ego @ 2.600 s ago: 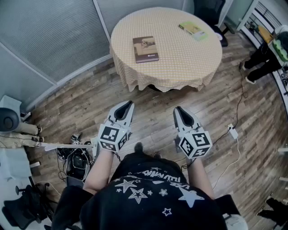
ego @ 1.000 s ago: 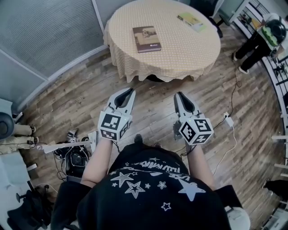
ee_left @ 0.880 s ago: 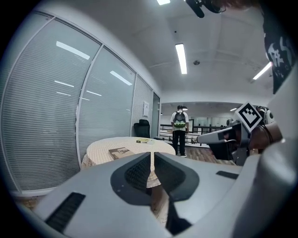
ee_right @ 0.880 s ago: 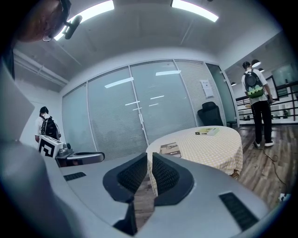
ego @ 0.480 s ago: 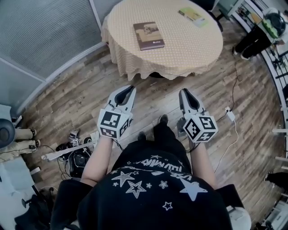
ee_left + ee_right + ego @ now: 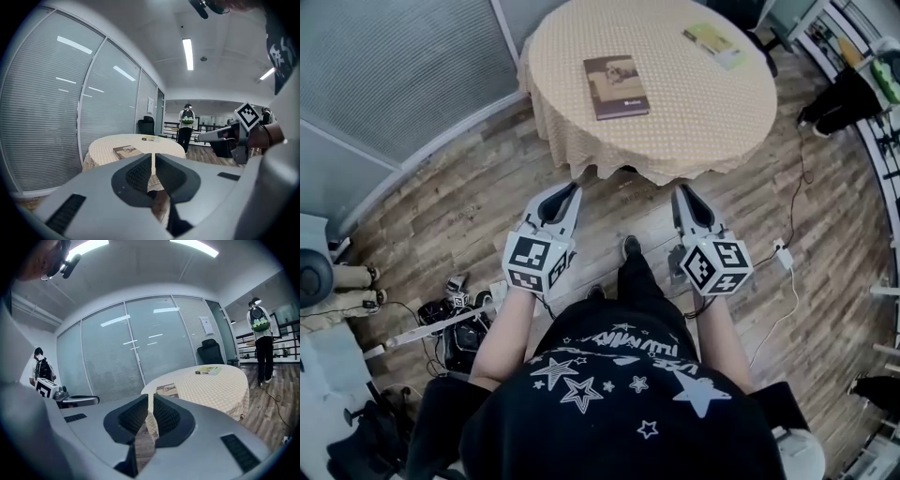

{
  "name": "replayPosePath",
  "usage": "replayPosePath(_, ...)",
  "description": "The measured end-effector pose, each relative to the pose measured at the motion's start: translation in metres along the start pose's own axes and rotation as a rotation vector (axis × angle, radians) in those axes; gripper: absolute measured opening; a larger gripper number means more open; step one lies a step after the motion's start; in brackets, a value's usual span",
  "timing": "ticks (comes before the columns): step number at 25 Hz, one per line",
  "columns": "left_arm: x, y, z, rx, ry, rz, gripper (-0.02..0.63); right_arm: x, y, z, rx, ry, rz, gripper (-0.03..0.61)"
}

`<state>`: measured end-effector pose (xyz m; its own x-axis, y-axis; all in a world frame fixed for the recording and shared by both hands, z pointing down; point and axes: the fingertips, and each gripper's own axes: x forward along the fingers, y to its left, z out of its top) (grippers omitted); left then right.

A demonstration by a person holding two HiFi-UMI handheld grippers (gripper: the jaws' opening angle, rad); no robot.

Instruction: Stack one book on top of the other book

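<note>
head view showed the left gripper point(image 6: 570, 190) and the right gripper point(image 6: 682, 194) over the wooden floor point(image 6: 459, 220), both clenched with nothing between the jaws. the brown book point(image 6: 616, 87) lay on the round table point(image 6: 694, 131), well apart from the green book point(image 6: 713, 42) near its far edge.

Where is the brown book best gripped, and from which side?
Probably the near short edge of the brown book, approached from the person's side: it lies flat on the table with that edge closest, so only its thin edges can be pinched.
</note>
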<state>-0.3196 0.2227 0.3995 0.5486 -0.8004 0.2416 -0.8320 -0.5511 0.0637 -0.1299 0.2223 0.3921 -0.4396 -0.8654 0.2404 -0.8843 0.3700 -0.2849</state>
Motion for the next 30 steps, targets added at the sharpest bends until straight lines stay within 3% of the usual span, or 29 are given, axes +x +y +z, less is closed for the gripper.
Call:
replayPosePath(24,0.154,0.005,0.051,0.007,0.018,0.127,0.028,0.107,-0.129,0.065,0.022,0.019,0.125,0.048)
replayPosePath(30,0.176,0.006,0.046,-0.008,0.043,0.171,0.028,0.131,-0.149,0.069,0.034,0.037,0.180,0.048)
